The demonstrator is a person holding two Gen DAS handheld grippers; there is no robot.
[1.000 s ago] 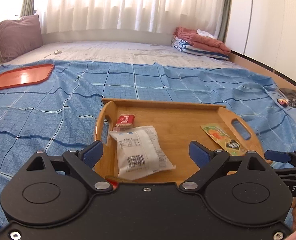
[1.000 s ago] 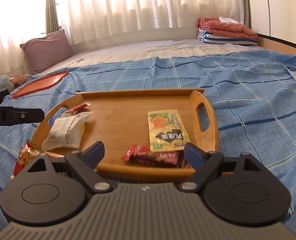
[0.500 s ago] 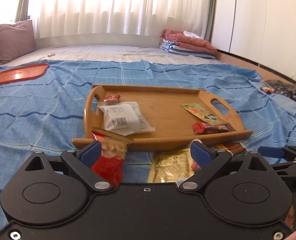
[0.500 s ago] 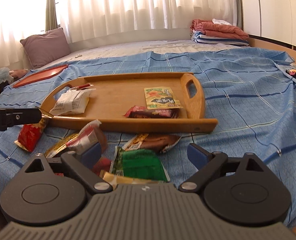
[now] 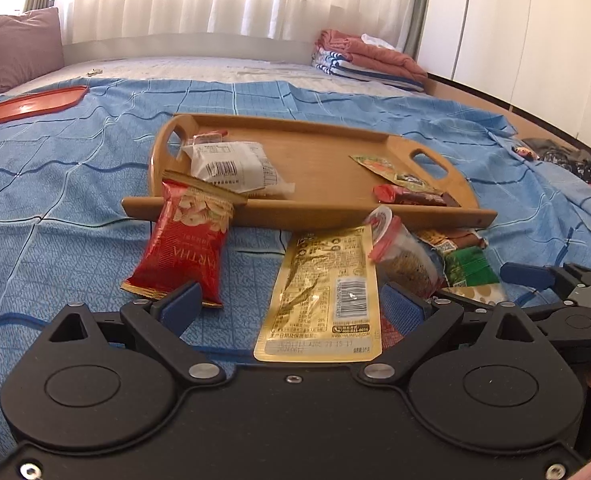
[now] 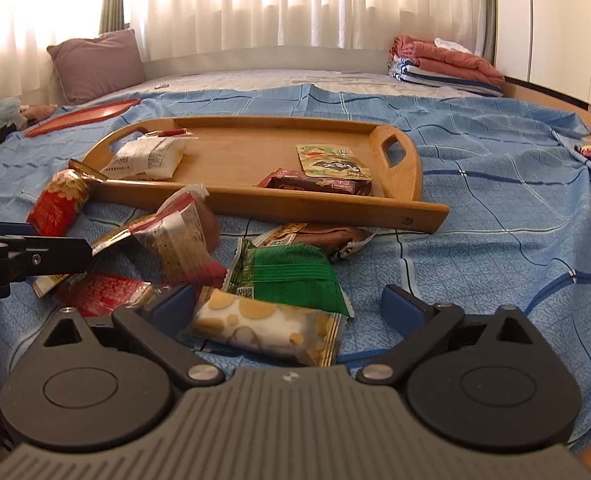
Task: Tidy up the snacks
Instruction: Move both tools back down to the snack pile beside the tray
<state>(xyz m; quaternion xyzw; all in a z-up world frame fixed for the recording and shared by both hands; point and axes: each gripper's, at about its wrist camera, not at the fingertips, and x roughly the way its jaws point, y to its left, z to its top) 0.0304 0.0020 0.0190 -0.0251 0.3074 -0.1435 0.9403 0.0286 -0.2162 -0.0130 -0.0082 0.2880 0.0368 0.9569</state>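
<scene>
A wooden tray (image 5: 307,216) (image 6: 295,206) lies on the blue bedspread with a white packet (image 5: 231,164), a dark red bar (image 6: 319,184) and a green-orange sachet (image 6: 331,162) in it. Loose snacks lie in front of it. My left gripper (image 5: 291,304) is open low over a gold packet (image 5: 323,292), with a red bag (image 5: 183,244) leaning on the tray's rim to the left. My right gripper (image 6: 287,306) has its jaws opening, wide apart over a white dotted packet (image 6: 267,326) and a green packet (image 6: 291,276); the pads touch neither.
An orange tray (image 5: 31,106) lies far left on the bed, a mauve pillow (image 6: 95,64) behind it. Folded bedding (image 6: 443,60) is stacked at the far right by white cupboard doors. Each gripper's finger shows at the edge of the other's view.
Both grippers have drawn back from over the wooden tray and sunk lower. The pile of loose snacks in front of the tray has come into view. The right jaws stand slightly wider.
</scene>
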